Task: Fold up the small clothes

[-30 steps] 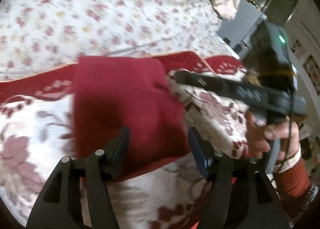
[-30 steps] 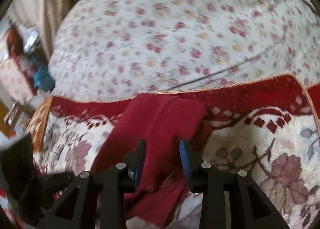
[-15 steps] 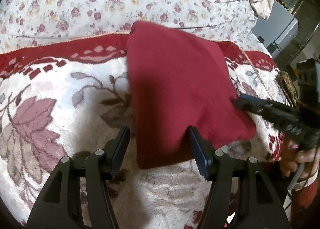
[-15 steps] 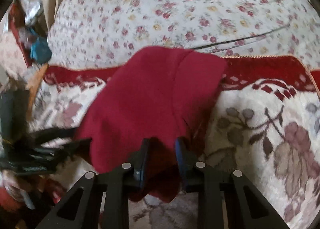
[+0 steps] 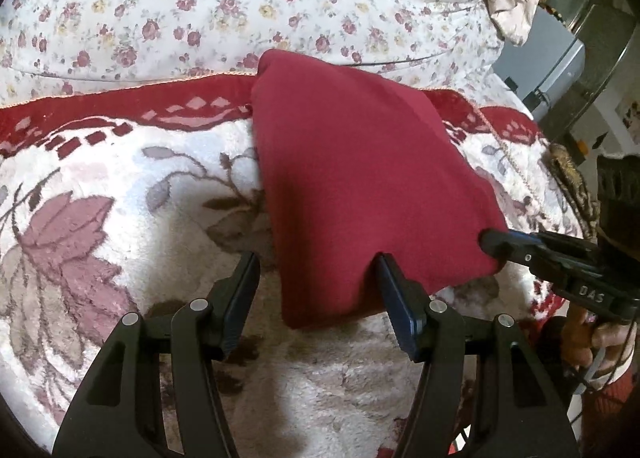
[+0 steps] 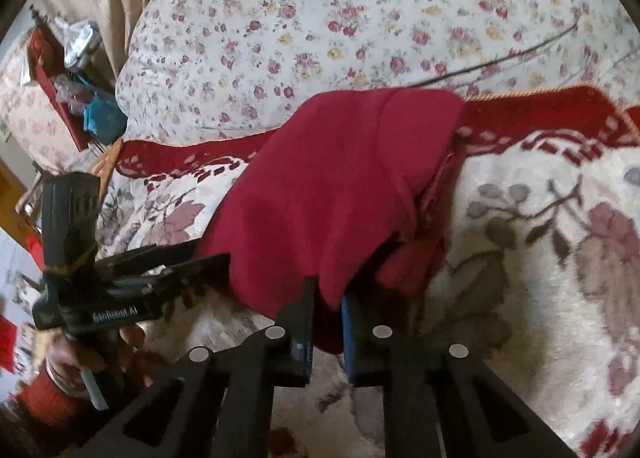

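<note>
The right claw (image 6: 326,314) is clamped on the near hem of the red garment (image 6: 340,194), while the left claw (image 5: 316,290) stands apart, its fingers straddling the garment's near left corner without pinching. Only the right wrist view shows the layered fold along the garment's right side. Beyond both claws the soft, smooth knit lies on a plush flower-patterned blanket (image 5: 120,186) with a red border, a rose-print quilt (image 5: 200,6) behind.

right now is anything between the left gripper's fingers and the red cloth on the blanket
Nothing visible is in the way. The red cloth lies on the flowered blanket, its near corner already between the open fingers of the left gripper. The right gripper is shut on the cloth's other near corner, off to the side.
</note>
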The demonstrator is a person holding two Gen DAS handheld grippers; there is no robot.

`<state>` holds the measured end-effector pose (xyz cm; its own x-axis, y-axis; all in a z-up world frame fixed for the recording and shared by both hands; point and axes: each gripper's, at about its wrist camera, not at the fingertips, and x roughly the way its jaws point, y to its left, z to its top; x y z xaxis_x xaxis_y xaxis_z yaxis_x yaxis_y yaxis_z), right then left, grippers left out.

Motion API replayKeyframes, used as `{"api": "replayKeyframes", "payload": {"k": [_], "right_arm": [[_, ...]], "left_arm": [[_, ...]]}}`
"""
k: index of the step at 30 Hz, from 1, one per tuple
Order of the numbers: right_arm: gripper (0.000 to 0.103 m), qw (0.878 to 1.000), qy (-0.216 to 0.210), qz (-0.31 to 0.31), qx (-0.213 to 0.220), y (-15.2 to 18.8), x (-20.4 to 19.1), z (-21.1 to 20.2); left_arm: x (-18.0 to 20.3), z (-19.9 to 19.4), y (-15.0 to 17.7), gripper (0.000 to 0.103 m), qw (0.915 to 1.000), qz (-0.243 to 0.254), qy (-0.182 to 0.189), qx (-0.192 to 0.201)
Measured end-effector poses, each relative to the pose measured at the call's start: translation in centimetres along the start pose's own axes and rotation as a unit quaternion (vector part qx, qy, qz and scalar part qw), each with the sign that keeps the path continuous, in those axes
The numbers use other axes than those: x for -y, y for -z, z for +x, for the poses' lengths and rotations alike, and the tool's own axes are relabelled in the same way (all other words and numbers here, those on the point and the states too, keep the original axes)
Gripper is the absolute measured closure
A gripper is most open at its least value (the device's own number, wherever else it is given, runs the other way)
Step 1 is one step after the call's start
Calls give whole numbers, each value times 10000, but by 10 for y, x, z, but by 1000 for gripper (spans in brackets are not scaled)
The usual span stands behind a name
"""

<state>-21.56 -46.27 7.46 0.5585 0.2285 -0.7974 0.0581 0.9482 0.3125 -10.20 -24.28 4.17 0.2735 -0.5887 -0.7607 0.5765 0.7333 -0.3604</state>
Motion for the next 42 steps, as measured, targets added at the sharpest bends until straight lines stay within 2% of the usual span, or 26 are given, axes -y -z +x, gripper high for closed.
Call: {"api": "replayKeyframes", "payload": {"k": [4,9,10,12,13,14,16,18,20,24,29,35,42], "right_arm": [[95,9989,142,242,-381,16,20,21],[95,9990,-165,409,-111,5,21,0],[91,9982,-269,530,1,1,24,-7],[66,9965,-332,716,277,-11,29,-18],[43,9956,-256,781,440,-19,32,-22],[38,9946,-161,849,573,-29,35,-22],[38,9931,-133,1001,592,-42,40,-15],[35,9909,-173,1241,498,-55,48,3],[28,9882,-28,1487,377,-65,58,27],[24,9866,-85,1597,313,-70,74,56],[19,9852,-463,1648,135,-69,82,85],[18,9781,-987,1828,107,-67,89,100],[39,9811,-1029,1631,148,-68,79,97]], "left_arm": [[-2,6,-1,41,9998,-111,167,-70],[3,-3,-7,41,9996,37,127,246],[4,-5,-9,41,9994,38,141,313],[3,-6,-15,41,9990,-13,168,418],[2,-5,-18,41,9989,-42,170,428],[2,-2,-22,41,9990,-66,166,412],[0,4,-29,41,9991,-133,153,376],[-2,7,-36,41,9988,-243,225,348],[-5,12,-41,41,9984,-356,330,302],[-12,29,-52,40,9976,-498,473,110],[-25,53,-63,27,9938,-834,729,-49],[-24,63,-68,25,9947,-777,669,-118],[-15,63,-67,27,9975,-528,477,-49]]}}
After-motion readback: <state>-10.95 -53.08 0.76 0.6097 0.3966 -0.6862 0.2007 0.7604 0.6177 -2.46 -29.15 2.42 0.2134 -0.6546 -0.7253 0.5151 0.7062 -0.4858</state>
